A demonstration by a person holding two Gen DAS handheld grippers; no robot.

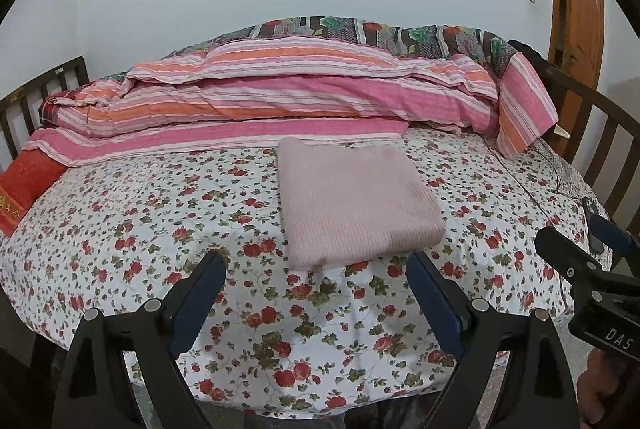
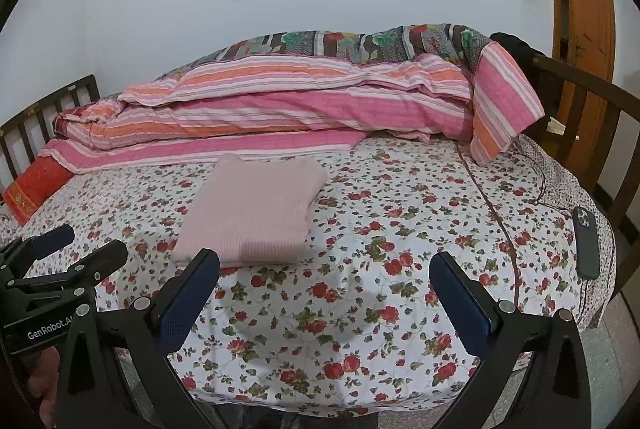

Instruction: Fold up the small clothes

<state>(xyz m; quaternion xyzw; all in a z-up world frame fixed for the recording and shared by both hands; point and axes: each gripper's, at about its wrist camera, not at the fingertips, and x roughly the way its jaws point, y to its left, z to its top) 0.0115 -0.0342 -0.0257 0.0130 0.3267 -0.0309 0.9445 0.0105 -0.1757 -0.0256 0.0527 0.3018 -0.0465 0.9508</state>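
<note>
A bed with a floral sheet [image 1: 280, 329] is filling the scene below a bare pale wall, with a striped pink quilt [image 1: 280, 101] lying bunched along its far side and a wooden door [image 2: 584, 29] standing at the right. The pink garment [image 1: 352, 205] is resting near the middle of the sheet as a neat folded rectangle, apparently finished. The left gripper [image 1: 316, 281] is hovering just short of the garment's near edge, fingers spread wide with nothing between them. The right gripper [image 2: 324, 281] is hanging beside it over bare sheet, fingers likewise wide apart and empty. Judged risk: a forward nudge from the left fingers could be catching the near hem and dragging the top layer, undoing the fold. A dark phone [image 2: 586, 241] is lying close to the bed's right edge; a sweep of the right gripper or a tug on the sheet could be sending it off.
</note>
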